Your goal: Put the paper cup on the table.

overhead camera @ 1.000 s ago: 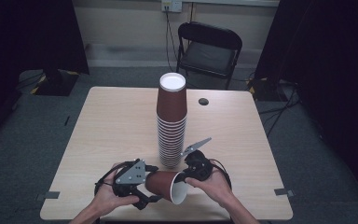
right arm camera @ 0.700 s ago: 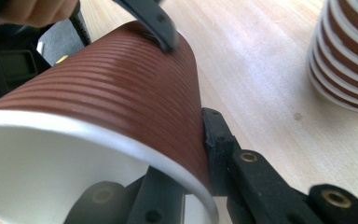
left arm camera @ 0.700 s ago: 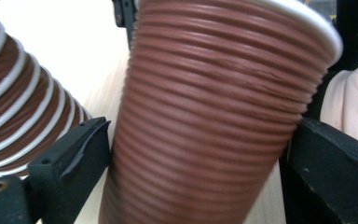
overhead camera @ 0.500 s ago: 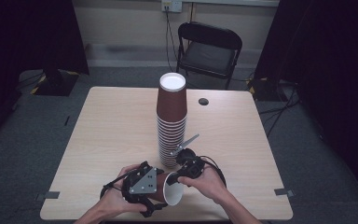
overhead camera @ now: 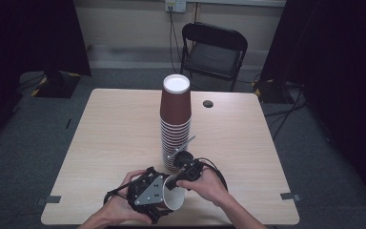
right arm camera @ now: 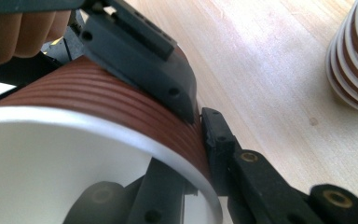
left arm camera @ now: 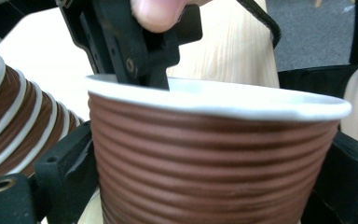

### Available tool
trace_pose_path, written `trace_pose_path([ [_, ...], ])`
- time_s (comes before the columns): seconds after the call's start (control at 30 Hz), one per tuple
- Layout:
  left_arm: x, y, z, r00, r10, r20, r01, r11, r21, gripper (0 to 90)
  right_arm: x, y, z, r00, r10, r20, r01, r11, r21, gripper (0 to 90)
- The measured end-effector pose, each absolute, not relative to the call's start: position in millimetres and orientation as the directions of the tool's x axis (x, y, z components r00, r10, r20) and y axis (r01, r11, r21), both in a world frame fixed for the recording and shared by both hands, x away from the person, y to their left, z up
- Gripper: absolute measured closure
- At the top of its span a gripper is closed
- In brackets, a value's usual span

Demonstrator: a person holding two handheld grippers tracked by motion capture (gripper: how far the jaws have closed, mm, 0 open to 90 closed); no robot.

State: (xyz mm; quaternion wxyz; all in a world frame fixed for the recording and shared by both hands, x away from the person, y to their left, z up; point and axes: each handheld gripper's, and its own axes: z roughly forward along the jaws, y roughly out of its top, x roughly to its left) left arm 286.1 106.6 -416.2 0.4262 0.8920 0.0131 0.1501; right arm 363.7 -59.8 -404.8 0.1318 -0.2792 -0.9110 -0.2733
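High view: near the front edge of the bench (overhead camera: 124,124), a single brown ribbed paper cup (overhead camera: 175,195) lies tipped on its side, its white mouth turned toward the person, held between the two hands. The left tool (overhead camera: 164,193), with a grey three-cornered plate on top, sits around the cup's body; the right tool (overhead camera: 177,179) meets the cup at its rim from the right. Just behind them stands a tall stack of cups (overhead camera: 175,124) of the same brown kind, upside down, with a white base on top. A small dark round mark (overhead camera: 208,103) sits on the bench well beyond the stack, and a black folding chair (overhead camera: 213,47) stands on the floor behind the bench.

In the left gripper view the cup (left arm camera: 214,158) sits between the left tool's two black jaws, one at each side of the ribbed wall. These jaws have just been opening and now stand spread wide with the cup between them; whether they press the wall I cannot tell. The right tool (left arm camera: 161,77) comes down over the far rim, pinching it.

In the right gripper view the right tool (right arm camera: 198,154) is pressed together on the cup's (right arm camera: 98,107) wall, one jaw inside the white interior and one outside against the ribs. One left-tool jaw lies along the cup's outside, and the stack (right arm camera: 354,60) stands at the upper right on the bench
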Motion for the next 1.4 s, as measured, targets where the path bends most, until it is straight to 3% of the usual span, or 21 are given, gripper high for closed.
trace_pose_path([
  [0.27,284,105,-417,0.941,0.151,0.304,-0.144,-0.633,0.761,9.5,363,-61,-404,-0.798,0.451,0.399,0.597,0.678,0.428,84.2],
  [0.47,288,108,-419,0.944,0.177,0.279,-0.121,-0.602,0.789,10.4,364,-65,-400,-0.798,0.46,0.389,0.602,0.648,0.467,73.2],
  [0.87,293,119,-421,0.958,0.227,0.177,-0.032,-0.528,0.849,10.4,361,-73,-396,-0.803,0.456,0.385,0.596,0.594,0.541,64.0],
  [1.4,300,135,-423,0.95,0.289,0.114,0.039,-0.476,0.878,10.6,360,-84,-391,-0.814,0.445,0.374,0.575,0.53,0.623,62.4],
])
